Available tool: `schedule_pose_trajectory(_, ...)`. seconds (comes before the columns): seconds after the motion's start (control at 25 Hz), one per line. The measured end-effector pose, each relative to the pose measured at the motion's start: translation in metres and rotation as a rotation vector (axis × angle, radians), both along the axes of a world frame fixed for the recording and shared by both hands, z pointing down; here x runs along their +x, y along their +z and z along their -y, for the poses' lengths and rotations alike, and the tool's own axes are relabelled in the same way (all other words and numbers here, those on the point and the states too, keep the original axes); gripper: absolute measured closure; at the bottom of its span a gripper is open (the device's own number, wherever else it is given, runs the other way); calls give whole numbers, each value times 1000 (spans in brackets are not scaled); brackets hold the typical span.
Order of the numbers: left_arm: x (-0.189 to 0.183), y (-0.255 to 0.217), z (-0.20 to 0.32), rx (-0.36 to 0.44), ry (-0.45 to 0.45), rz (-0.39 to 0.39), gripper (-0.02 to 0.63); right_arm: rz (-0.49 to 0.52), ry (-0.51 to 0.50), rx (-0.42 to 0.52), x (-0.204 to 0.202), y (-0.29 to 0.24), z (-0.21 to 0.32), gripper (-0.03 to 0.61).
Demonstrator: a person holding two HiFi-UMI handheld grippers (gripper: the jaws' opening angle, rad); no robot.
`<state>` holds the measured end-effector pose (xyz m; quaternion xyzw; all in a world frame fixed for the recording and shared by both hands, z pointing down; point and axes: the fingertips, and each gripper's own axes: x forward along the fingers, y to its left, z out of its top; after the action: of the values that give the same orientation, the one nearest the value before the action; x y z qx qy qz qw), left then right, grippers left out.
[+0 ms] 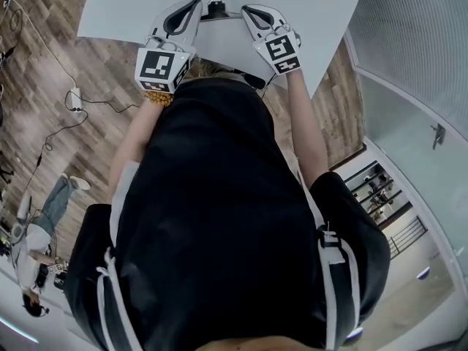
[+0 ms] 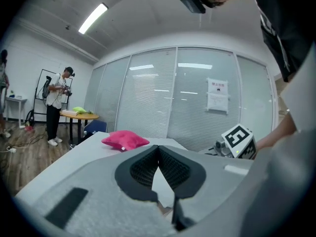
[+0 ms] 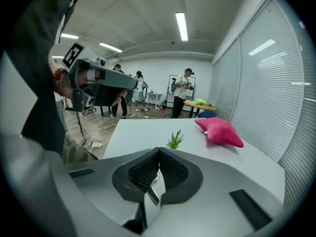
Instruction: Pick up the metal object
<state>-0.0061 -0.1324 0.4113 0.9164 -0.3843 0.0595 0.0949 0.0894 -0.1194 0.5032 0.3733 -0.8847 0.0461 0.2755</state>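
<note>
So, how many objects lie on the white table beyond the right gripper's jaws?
2: a small green plant just beyond the jaws on the table, and a pink cushion further right. The right gripper may hide others.

Left forearm (image 1: 134,139) and right forearm (image 1: 307,126) reach forward, side by side. Left gripper (image 1: 193,6): jaws closed, tips meeting. Right gripper (image 1: 248,11): jaws closed likewise. Tips angle toward each other.

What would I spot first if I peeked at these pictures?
A pink cushion lies on the far part of the white table, with a tiny green plant nearer. The left claw and the right claw, both shut, hover at the table's near edge, each with a black-and-white marker cube.
</note>
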Motion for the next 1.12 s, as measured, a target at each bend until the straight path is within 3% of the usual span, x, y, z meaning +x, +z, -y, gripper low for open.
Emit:
schedule_pose_trajectory(0.48,-13,3,-6,-13,-14,50,607,-157,-200,-117,-13,78,5,578)
schedule_pose_trajectory(0.96,-17,11,-3,-36,-21,61,607,-177,-218,-274,-20,136,-1,575)
schedule_pose_trajectory(1.12,-19,11,-3,-36,-25,64,607,-175,-225,-283,-26,142,0,561)
